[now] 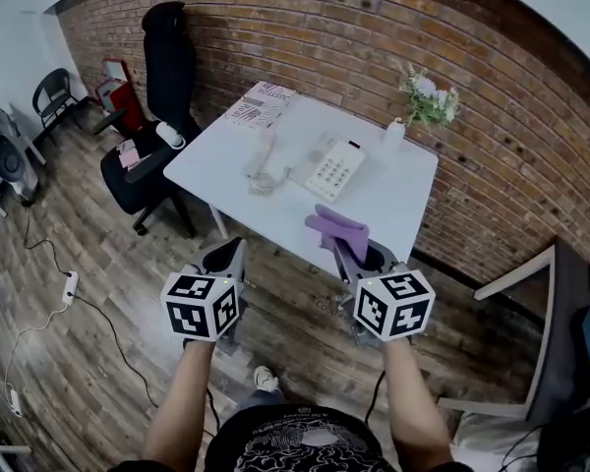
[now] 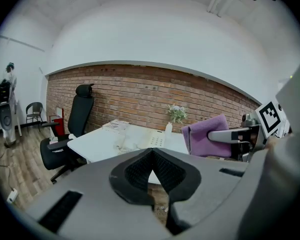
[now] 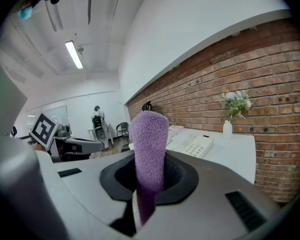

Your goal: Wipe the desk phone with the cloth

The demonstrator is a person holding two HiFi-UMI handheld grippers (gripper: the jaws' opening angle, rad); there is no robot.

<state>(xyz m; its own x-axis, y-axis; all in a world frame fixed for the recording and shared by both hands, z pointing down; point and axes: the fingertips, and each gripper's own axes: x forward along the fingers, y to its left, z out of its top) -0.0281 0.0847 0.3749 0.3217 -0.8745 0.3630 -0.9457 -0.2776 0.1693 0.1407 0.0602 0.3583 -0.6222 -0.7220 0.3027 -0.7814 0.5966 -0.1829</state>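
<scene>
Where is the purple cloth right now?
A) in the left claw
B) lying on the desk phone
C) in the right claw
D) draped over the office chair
C: the purple cloth stands upright, pinched between the jaws of the right claw, as the right gripper view shows.

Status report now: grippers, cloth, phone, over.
Left gripper shut, empty. Right gripper shut on purple cloth. Desk phone on table ahead, handset lying beside it. Path clear.

A white table [image 1: 398,205] carries a desk phone [image 1: 334,168] at centre, its handset [image 1: 264,155] just left, papers [image 1: 261,104] far left, and a flower vase [image 1: 395,132] far right.
</scene>
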